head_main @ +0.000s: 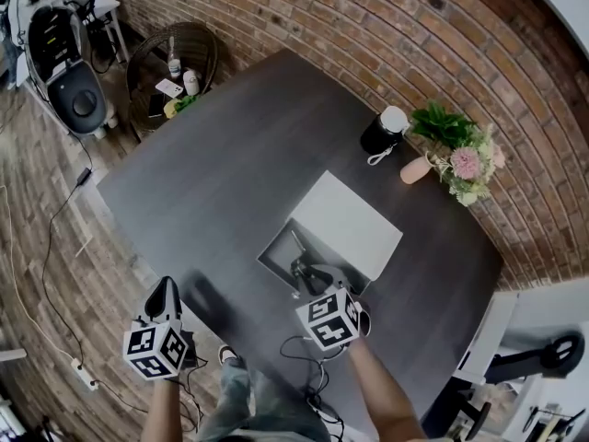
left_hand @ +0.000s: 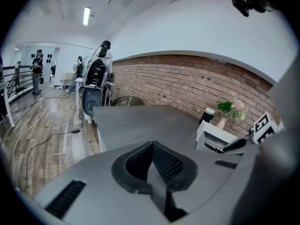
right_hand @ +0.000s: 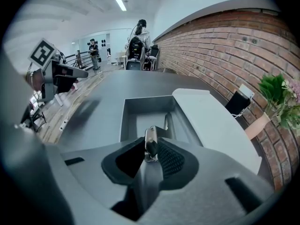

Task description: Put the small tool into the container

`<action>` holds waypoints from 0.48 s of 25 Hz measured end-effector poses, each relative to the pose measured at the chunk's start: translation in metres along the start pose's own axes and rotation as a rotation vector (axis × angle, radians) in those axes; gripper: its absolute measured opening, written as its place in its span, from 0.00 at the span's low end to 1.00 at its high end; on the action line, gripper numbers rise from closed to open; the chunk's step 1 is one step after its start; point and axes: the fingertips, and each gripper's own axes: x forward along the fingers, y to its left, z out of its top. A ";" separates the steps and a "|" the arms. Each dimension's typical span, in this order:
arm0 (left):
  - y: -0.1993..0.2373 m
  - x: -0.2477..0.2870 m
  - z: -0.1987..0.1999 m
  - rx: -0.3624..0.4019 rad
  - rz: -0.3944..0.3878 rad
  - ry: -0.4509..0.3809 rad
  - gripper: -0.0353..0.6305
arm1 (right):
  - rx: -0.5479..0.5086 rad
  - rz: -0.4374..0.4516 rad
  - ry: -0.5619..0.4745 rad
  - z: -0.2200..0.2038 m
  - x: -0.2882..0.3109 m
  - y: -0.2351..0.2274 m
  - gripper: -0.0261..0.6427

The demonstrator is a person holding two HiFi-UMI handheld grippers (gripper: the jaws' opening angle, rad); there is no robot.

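Right hand-held gripper [head_main: 308,273] apparently inside open grey container [head_main: 279,247] on dark table [head_main: 230,173].

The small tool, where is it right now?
In the right gripper view, the small tool is pinched in the right gripper's tongs, at the near end of the open grey container, left of its white lid.

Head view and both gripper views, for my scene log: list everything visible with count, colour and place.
table: one, dark grey, centre
container: one, grey, open, mid-table, with white lid alongside
small tool: one, metallic, held at the container's near edge
black cylinder: one, white top, far side of table
flower vase: one, pinkish, beside the cylinder
round side table: one, dark, by the brick wall
left gripper: one, shut, empty, by the table's near-left edge
right gripper: one, shut on the small tool
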 end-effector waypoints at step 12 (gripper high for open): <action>-0.009 -0.013 0.002 0.004 -0.019 -0.012 0.06 | -0.013 0.013 -0.003 0.004 -0.006 0.002 0.17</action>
